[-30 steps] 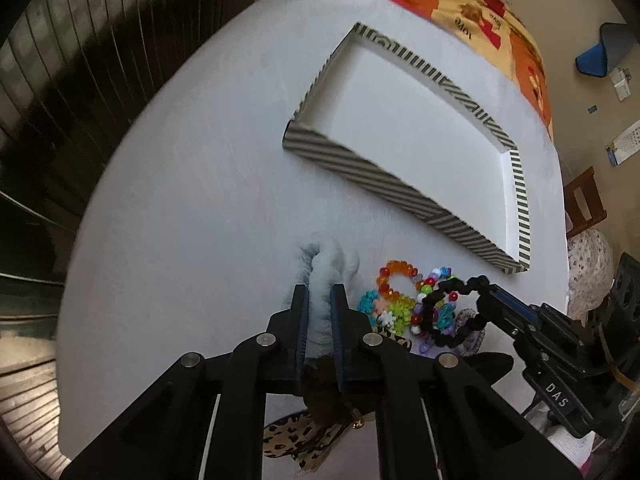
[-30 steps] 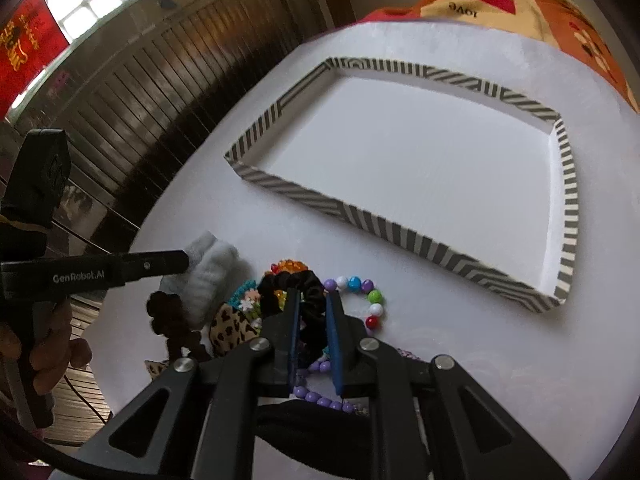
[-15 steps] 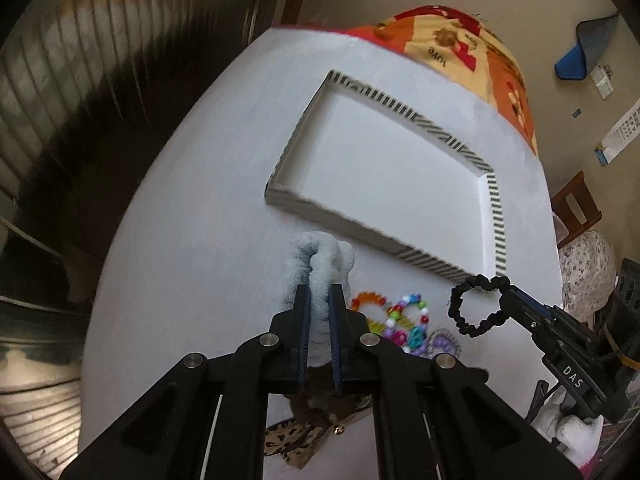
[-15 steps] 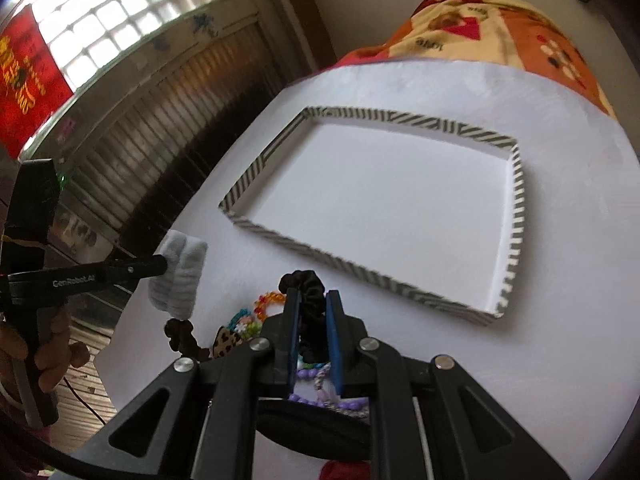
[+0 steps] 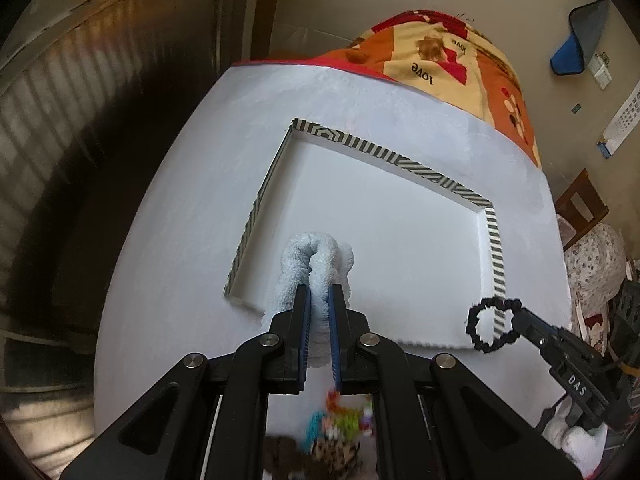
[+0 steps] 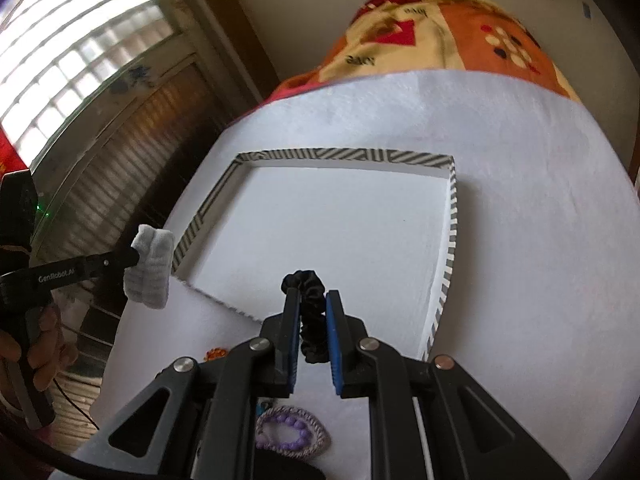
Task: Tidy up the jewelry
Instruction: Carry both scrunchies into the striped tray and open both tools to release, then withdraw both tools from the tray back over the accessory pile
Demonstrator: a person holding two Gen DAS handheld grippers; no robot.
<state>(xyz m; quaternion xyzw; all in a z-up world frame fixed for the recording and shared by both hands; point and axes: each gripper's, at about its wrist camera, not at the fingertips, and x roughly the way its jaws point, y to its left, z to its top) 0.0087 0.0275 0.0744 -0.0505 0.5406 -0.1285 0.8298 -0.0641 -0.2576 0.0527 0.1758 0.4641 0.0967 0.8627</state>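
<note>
My left gripper (image 5: pixel 319 292) is shut on a fluffy white scrunchie (image 5: pixel 316 258) and holds it in the air above the near left corner of the striped tray (image 5: pixel 495 240). The scrunchie also shows in the right wrist view (image 6: pixel 150 268). My right gripper (image 6: pixel 313 300) is shut on a black scrunchie (image 6: pixel 309 312), above the tray's near edge (image 6: pixel 450 240). The black scrunchie appears in the left wrist view (image 5: pixel 492 330) over the tray's near right corner. The tray is white inside and holds nothing.
Below the grippers on the white table (image 5: pixel 168 280) lie colourful bead bracelets (image 5: pixel 340 420), a leopard-print scrunchie (image 5: pixel 332 454) and a purple bead bracelet (image 6: pixel 290 432). An orange blanket (image 5: pixel 452 60) covers the table's far end. A dark shuttered door (image 6: pixel 120 148) is left of the table.
Both grippers have risen from the jewelry pile and moved forward toward the tray, each carrying its scrunchie. The pile has dropped below the fingers in both views.
</note>
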